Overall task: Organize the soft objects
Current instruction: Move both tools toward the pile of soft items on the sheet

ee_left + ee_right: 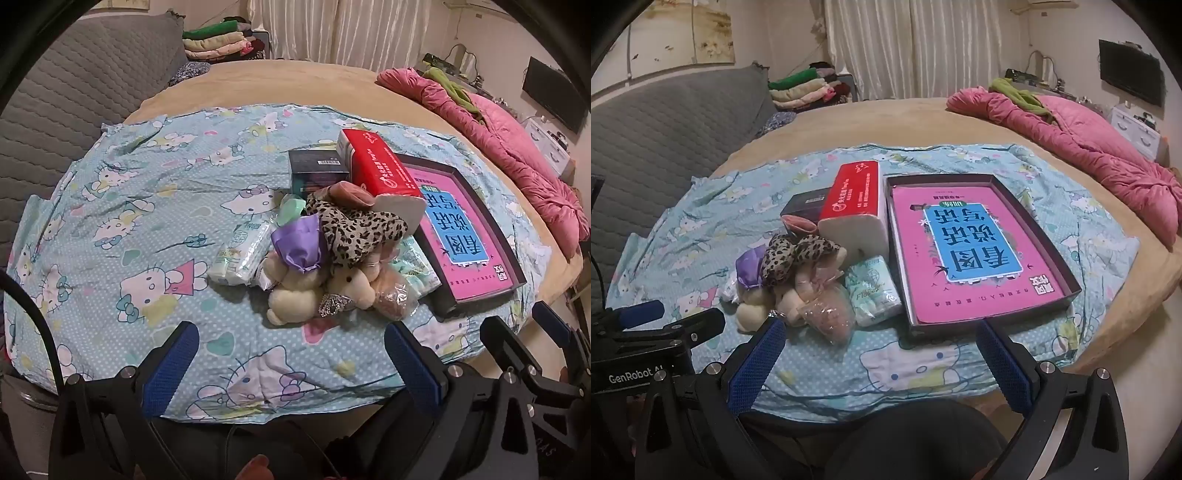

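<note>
Bedspread [701, 221], pale blue cotton with cartoon-cat print, carries everything. Left on it: heap of soft items, two cream plush bears [295, 291], one leopard-print cloth [354, 229], two crinkly tissue packs [240, 254]. Behind heap: one red tissue brick [857, 195], long axis running away from camera. Right: one shallow dark tray [1052, 243]. Left gripper [291, 354] and right gripper [879, 350] both spread wide, empty.

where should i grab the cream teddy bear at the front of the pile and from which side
Grip the cream teddy bear across its round body at the near edge of the pile, coming from the front and slightly above with the left gripper, whose jaws are open. The bear's back is buried under the purple bow and leopard-print cloth, so only the near side is free; its soft body should squash between the pads.
</note>
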Available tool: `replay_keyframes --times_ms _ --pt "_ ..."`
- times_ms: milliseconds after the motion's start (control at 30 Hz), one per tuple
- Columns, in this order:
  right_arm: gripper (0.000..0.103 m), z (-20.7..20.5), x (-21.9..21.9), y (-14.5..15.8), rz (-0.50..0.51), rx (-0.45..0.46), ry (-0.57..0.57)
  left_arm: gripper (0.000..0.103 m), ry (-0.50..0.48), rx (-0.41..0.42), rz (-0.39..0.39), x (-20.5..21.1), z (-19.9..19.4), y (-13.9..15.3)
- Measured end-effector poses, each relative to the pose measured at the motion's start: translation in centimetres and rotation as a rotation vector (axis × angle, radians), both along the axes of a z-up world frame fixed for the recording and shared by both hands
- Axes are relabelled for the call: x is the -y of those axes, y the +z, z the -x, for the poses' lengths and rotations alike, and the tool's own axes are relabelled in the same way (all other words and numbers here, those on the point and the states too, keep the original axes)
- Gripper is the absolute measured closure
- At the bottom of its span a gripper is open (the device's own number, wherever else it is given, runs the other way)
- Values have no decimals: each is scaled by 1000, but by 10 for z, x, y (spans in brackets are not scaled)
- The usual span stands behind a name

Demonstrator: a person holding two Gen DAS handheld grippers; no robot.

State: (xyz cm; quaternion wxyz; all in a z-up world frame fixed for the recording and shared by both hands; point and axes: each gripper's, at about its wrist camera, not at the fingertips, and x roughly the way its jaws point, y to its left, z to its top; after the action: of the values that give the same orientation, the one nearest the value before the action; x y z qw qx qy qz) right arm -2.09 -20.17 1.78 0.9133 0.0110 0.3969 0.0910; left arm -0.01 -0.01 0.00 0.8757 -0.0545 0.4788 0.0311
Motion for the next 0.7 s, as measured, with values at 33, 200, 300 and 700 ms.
replay_keyframes --times_ms 33,200,300,700 --pt "0 0 0 0 1 0 1 2 1 0 -1 0 0 0" --pt "0 1 -1 0 4 1 1 2 -1 0 -6 0 1 0" --pt "0 1 -1 -1 4 1 3 2 1 1 3 0 1 0" --pt "0 1 -4 -2 12 -1 13 2 8 -5 12 -1 1 -3"
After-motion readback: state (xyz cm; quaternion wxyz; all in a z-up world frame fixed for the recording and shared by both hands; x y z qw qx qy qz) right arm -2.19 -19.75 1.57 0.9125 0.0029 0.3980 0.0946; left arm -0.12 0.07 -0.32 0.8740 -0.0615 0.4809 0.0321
